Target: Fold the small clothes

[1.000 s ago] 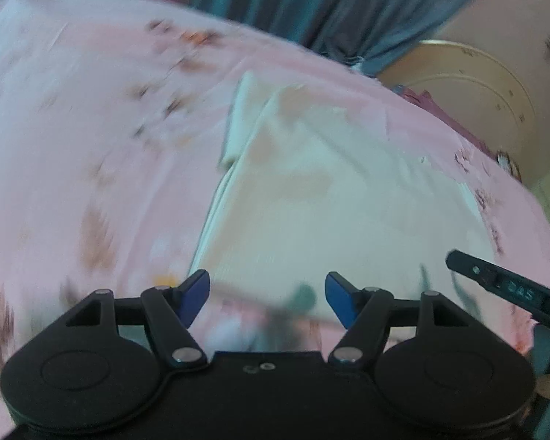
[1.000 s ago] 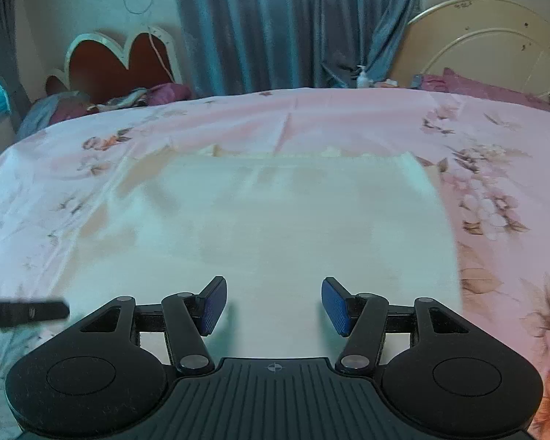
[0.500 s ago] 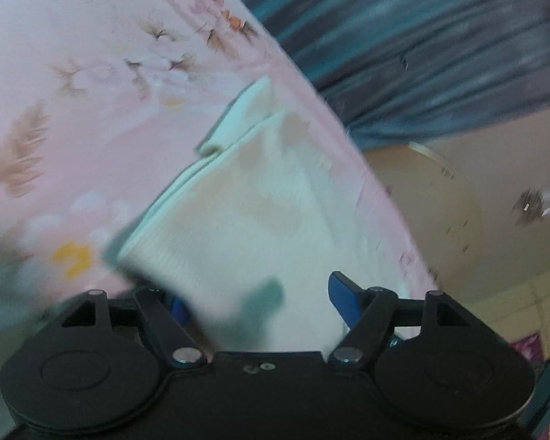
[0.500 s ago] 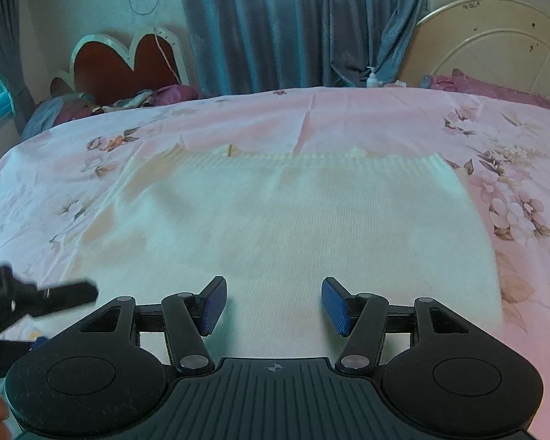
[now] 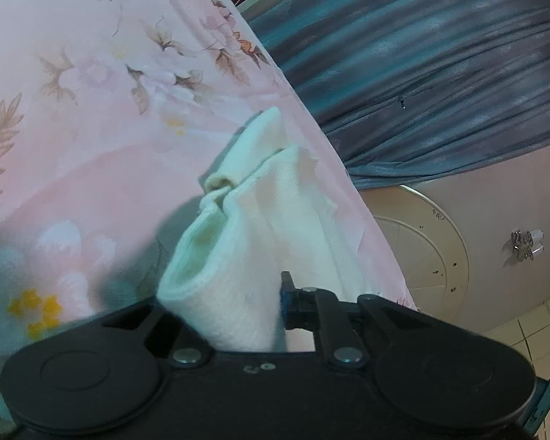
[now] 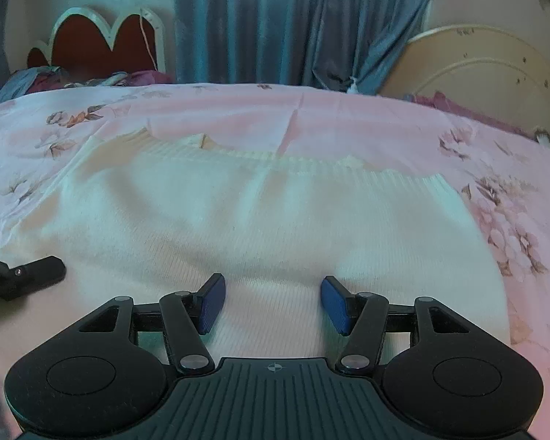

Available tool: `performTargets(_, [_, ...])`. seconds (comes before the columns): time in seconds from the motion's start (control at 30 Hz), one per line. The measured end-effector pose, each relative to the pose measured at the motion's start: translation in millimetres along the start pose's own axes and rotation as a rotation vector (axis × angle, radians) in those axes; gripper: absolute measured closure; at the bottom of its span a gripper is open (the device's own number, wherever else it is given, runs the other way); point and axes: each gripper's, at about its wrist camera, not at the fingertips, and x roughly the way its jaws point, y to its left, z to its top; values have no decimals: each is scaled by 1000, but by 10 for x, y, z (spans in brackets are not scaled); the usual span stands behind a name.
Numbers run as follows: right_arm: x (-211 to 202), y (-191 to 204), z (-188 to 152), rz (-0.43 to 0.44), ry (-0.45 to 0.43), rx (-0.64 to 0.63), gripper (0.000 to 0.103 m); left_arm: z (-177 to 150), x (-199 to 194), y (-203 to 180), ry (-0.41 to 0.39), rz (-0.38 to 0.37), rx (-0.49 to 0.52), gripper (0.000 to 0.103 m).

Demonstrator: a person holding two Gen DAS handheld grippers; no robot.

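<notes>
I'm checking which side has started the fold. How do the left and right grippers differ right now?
The left gripper is shut on the cream knit garment, bunching and lifting a corner; the right gripper is open, holding nothing. The left gripper's view is tilted sharply; the right gripper's is level, low over the flat-lying garment on the pink floral bedsheet. Both have black bodies and blue pads.

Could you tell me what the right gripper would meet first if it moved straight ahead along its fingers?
Most likely the cream knit garment: the open right gripper points low across it, though depth is hard to judge.
</notes>
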Motion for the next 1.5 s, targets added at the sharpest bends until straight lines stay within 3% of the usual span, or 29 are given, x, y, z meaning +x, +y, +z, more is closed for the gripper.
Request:
performTargets(0.27, [27, 7, -22, 9, -13, -1, 42, -17, -127, -508, -51, 17, 251, 96])
performTargets(0.43, [-106, -276, 76, 112, -29, 91, 41, -186, -166, -1098, -61, -10, 505, 96])
performTargets(0.57, [-376, -722, 89, 131, -67, 199, 41, -469, -62, -1613, -15, -58, 689, 96])
performTargets(0.7, [-636, -1259, -17, 109, -87, 283, 41, -899, 181, -1973, 81, -100, 849, 96])
performTargets(0.87, [-829, -1722, -182, 85, -84, 356, 41, -1531, 466, -2113, 231, -96, 1043, 96])
performTargets(1.0, [-943, -1908, -258, 149, -94, 410, 41, -1859, 541, -2038, 299, -69, 1159, 82])
performTargets(1.13, [-903, -1916, -226, 293, -60, 469, 41, -2037, 373, -1989, 320, -113, 1240, 71])
performTargets(1.2, [-818, -1895, -198, 334, -31, 477, 41, -2055, 251, -1925, 339, -130, 1245, 71])
performTargets(1.4, [-543, -1831, -200, 346, 47, 490, 41, -1671, -147, -1751, 332, -122, 1097, 70])
performTargets(1.5, [-464, -1821, -185, 367, 30, 497, 41, -1431, -243, -1729, 289, -83, 1034, 70])
